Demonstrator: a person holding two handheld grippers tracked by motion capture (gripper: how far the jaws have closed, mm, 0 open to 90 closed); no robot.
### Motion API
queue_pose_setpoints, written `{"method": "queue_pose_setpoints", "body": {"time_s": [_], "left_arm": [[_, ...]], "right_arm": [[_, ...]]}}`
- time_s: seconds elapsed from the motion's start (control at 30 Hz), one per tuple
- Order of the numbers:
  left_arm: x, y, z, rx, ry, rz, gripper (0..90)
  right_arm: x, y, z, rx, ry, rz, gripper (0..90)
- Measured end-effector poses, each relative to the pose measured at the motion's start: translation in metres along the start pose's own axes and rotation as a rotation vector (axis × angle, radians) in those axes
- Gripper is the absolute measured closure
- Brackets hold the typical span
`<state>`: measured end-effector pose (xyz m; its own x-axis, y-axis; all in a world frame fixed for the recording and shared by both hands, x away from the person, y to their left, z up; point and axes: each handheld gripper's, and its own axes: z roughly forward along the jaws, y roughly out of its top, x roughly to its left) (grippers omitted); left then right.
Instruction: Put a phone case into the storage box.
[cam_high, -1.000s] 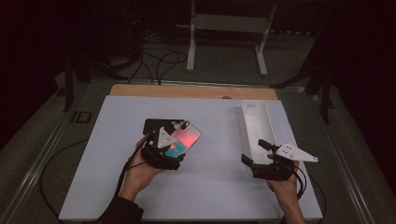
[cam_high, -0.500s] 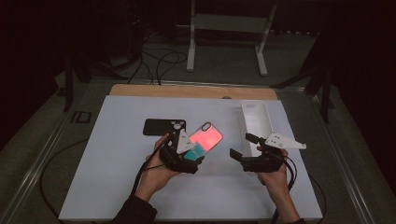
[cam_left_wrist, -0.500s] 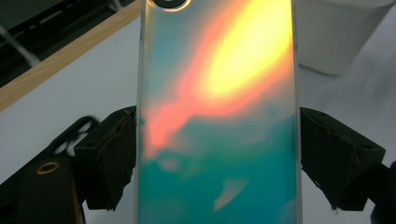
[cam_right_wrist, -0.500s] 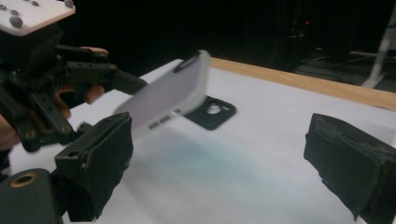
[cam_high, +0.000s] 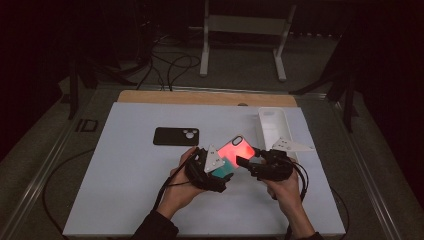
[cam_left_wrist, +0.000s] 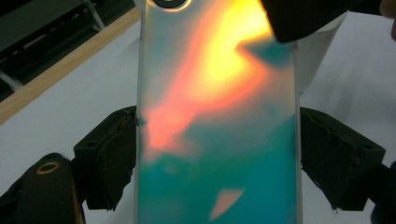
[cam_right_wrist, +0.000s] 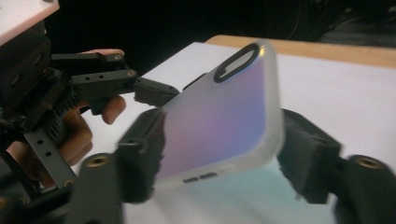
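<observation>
Looking like a lab or test bench: white table (cam_high: 125, 200) sitting on a dark floor, loose cables (cam_high: 170, 65) trailing beyond the grippers, a metal stand (cam_high: 245, 30) standing farther back, everything around staying dark and bare.

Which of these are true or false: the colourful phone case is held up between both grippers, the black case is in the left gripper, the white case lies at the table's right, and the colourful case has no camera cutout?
1. The iridescent case sits between the jaws of the left gripper and the right gripper: true.
2. The black case is in the left gripper: false, it lies on the table, apart.
3. The white case lies at the table's right: true.
4. No camera cutout: false, there is one.
</observation>
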<state>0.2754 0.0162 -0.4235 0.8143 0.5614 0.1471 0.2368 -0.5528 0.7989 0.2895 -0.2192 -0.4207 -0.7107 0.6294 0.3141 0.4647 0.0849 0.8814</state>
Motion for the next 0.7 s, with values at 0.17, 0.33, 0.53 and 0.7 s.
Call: {"method": "queue_pose_setpoints", "body": {"time_s": [0.17, 0.33, 0.53, 0.7], "left_arm": [[-0.003, 0.002, 0.0, -0.012, -0.008, -0.001, 17.0], [-0.004, 0.001, 0.0, -0.017, -0.007, -0.006, 17.0], [-0.004, -0.001, 0.0, -0.014, -0.012, -0.012, 17.1], [-0.005, -0.004, 0.001, -0.009, -0.009, -0.016, 17.0]], "right_arm": [[0.001, -0.001, 0.005, 0.027, 0.016, 0.041, 48.8], [0.004, -0.002, 0.013, 0.047, 0.042, 0.072, 59.8], [0.009, -0.001, 0.016, 0.038, 0.093, 0.086, 76.9], [0.013, 0.0, 0.018, 0.045, 0.103, 0.091, 80.9]]}}
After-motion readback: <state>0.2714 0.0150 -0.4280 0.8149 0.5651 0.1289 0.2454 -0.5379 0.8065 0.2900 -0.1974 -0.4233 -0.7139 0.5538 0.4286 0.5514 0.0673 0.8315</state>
